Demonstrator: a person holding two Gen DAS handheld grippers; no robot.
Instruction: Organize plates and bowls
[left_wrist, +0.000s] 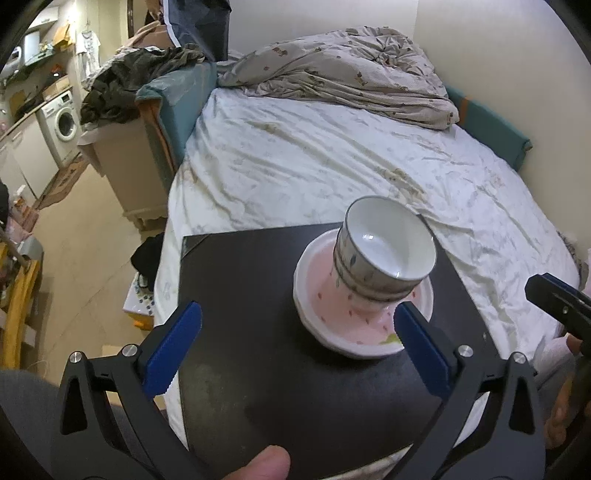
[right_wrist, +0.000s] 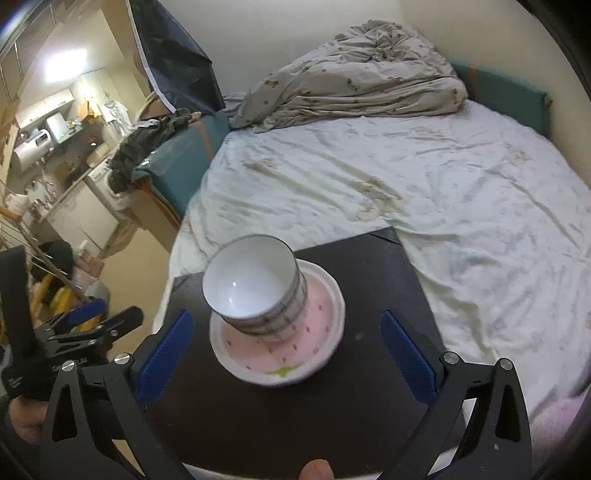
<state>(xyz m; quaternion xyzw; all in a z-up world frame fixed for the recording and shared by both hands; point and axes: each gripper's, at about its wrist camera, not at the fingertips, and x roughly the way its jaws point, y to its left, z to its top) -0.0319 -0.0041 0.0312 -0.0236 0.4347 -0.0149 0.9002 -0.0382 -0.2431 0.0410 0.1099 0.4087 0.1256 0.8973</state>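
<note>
A stack of white bowls with grey-blue patterned sides (left_wrist: 384, 251) (right_wrist: 255, 284) sits in a pink strawberry-shaped plate (left_wrist: 340, 317) (right_wrist: 295, 343) on a black board (left_wrist: 243, 295) (right_wrist: 369, 280) lying on the bed. My left gripper (left_wrist: 295, 347) is open and empty, its jaws spread wide just in front of the plate. My right gripper (right_wrist: 284, 354) is open and empty too, its jaws either side of the plate's near edge. The left gripper shows at the left of the right wrist view (right_wrist: 85, 325).
The bed (left_wrist: 332, 155) (right_wrist: 443, 184) has a wrinkled white sheet and a bunched duvet (left_wrist: 343, 66) at the far end. A cabinet with dark clothes (left_wrist: 133, 88) stands left of the bed. A washing machine (left_wrist: 62, 118) and kitchen clutter lie further left.
</note>
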